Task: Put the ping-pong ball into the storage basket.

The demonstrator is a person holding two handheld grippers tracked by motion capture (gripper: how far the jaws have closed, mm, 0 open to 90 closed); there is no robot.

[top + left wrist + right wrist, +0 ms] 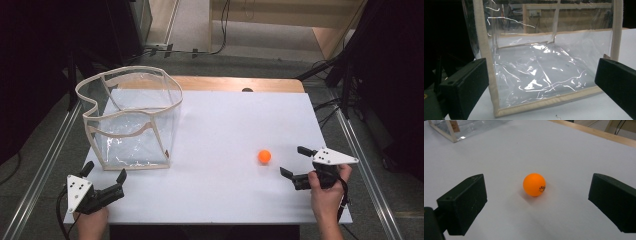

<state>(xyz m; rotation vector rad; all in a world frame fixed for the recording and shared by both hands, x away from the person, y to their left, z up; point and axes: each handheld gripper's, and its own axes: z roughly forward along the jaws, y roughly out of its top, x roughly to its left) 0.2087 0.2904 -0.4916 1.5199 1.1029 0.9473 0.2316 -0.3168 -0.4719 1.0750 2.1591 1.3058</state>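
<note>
White sheet covers the bench (220,150), wood strip showing along the far edge, grey floor and cables beyond.

Left tool (106,173) sits at the near-left corner of the bench, held by a hand (92,223) coming in from the bottom. Jaws spread wide, released, gripping nothing and touching nothing. In the left gripper view the left tool (541,82) points straight at the near wall of the clear plastic bag (544,72), and both jaws stand just short of its beige-trimmed bottom edge.

Right tool (294,162) is near the right edge of the bench, in the right hand (327,192). Jaws also wide apart, released, empty. In the right gripper view the right tool (536,202) has the orange ping-pong ball (534,184) centred between its jaws but ahead of them, apart from both, resting on the white sheet. Small dark print on the ball's side, too small to read.

From the high view the ball (264,156) lies right of the bench centre, just beside the right tool's tips, well apart from the bag.

Clear plastic bag (131,120) stands upright on the far-left part of the bench, open at the top, beige trim on rim and edges, rim wavy and sagging. Nothing visible inside, just creased film on its floor.
</note>
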